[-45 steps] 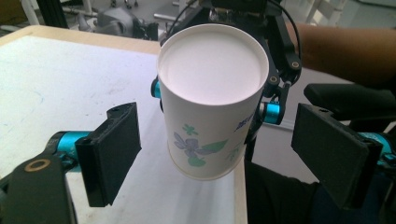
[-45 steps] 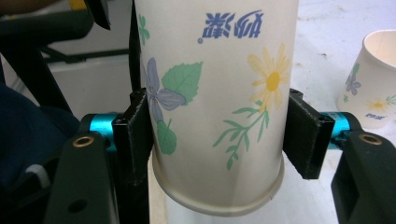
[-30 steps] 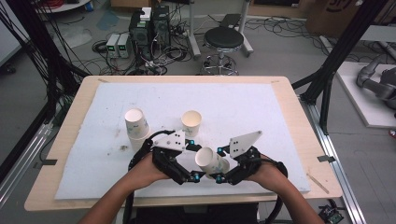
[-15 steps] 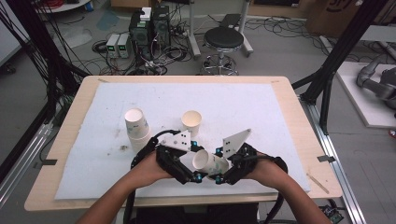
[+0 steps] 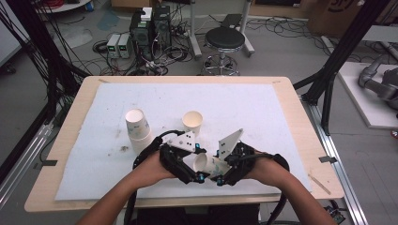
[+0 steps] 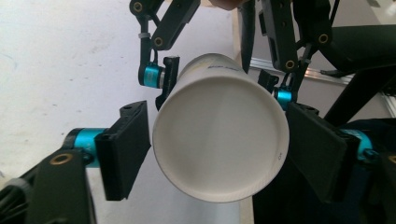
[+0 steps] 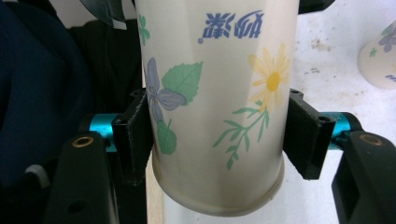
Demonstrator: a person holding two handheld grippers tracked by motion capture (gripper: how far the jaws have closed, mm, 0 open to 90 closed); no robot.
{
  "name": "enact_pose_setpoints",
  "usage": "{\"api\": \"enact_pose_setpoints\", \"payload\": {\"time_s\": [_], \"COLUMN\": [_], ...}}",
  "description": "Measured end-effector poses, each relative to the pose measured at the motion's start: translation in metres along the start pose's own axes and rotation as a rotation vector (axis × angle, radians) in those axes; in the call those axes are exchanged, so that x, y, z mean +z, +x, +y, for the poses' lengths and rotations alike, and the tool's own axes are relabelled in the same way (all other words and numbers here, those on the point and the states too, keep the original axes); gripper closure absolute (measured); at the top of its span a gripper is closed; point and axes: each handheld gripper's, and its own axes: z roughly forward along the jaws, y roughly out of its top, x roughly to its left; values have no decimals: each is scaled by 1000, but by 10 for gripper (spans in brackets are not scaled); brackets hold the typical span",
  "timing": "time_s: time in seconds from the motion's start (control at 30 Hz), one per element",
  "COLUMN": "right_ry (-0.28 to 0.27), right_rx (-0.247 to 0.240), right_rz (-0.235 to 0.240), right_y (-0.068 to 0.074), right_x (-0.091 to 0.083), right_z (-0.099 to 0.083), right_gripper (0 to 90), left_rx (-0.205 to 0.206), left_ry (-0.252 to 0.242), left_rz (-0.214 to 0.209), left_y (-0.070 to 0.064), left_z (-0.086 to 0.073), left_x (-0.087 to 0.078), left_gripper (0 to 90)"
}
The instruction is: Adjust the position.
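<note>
I have the paper cup lying sideways in the air between my two grippers, just above the near edge of the surface, on the near side of the single upright cup. My right gripper pinches it across the flowered wall near its base, pads flat on both sides. My left gripper faces the cup's flat bottom with its jaws spread to either side; one pad looks close to the wall, but I can't tell whether it touches.

I judge this cup very light, thin-walled and easy to crush. The waxy print may slip under a weak pinch, yet a hard squeeze will dent it. The stiffest places to hold are the rolled rim and the base ring, so I would grip there and keep pressure gentle.

For room, the stack of cups stands left of the upright cup, near my left hand. Right of the upright cup the white mat lies open. The near edge is just beneath, so a dropped cup could roll off.
</note>
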Motion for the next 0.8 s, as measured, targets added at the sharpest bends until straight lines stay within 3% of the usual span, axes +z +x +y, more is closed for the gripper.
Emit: {"api": "enact_pose_setpoints", "payload": {"time_s": [0.23, 0.53, 0.63, 0.73, 0.8], "right_ry": [51, 74, 43, -12, -81], "right_rx": [-9, -11, -29, 13, 42], "right_rz": [14, 28, 13, -5, -8], "right_y": [0, 0, 0, 0, -1], "right_x": [4, 7, 5, -1, -8], "right_z": [2, 0, -4, -8, -12], "right_gripper": [338, 332, 275, 195, 193], "left_rx": [-6, -5, -5, -14, -15], "left_ry": [21, 20, -15, -57, -91], "left_rz": [-9, -20, -4, 2, 4], "left_y": [0, 1, 1, 3, 3], "left_z": [-2, -7, -10, -14, -17], "left_x": [5, 10, 9, 8, 6], "left_gripper": [347, 373, 373, 374, 374]}}
